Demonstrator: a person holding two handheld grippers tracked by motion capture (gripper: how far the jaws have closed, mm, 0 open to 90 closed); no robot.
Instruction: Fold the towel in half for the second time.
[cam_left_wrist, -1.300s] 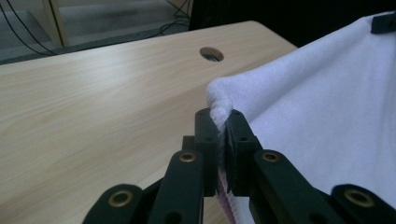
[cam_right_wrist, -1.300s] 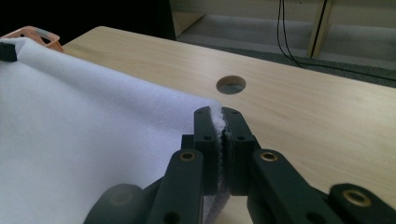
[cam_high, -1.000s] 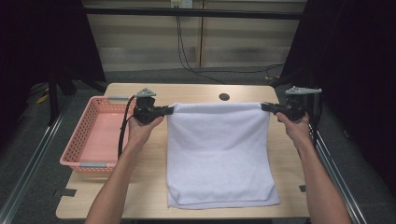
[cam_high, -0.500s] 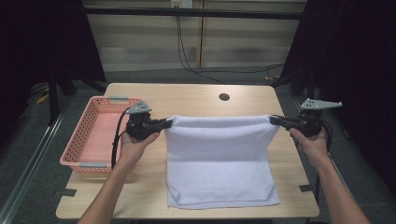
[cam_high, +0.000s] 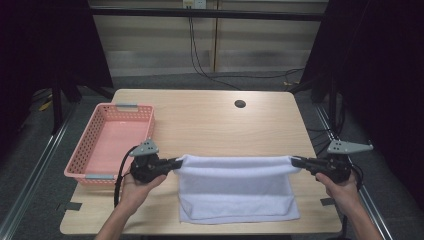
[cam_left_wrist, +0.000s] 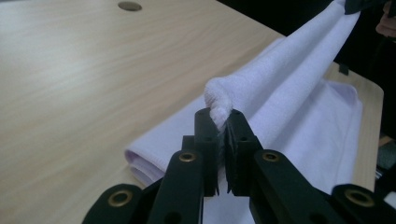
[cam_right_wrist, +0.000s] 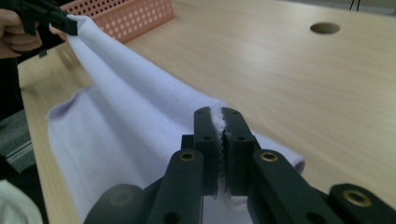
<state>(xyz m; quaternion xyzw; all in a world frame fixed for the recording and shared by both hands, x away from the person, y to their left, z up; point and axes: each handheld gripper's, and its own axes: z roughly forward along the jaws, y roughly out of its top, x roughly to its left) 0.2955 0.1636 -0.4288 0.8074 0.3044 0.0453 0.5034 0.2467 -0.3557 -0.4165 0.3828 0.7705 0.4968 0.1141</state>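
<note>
**Dim room around a pale wooden table**

The light wooden table (cam_high: 210, 125) has a round cable hole (cam_high: 240, 104) near its far edge. Beyond it, cables (cam_high: 200, 55) hang down a pale panelled wall (cam_high: 150, 45). Grey floor (cam_high: 35, 165) surrounds the table; dark curtains (cam_high: 380, 75) flank it.

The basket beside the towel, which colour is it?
The basket is pink with perforated walls, clearest in the high view.

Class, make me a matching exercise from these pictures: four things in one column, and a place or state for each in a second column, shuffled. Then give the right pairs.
Things:
1. white towel
2. pink basket
3. left tool
4. round hole

Places or states:
A. in the tabletop, far side
B. shut on one towel corner
C. partly lifted, folding toward the person
D. at the table's left edge, nothing in it

Pairs: 1-C, 2-D, 3-B, 4-A
</note>
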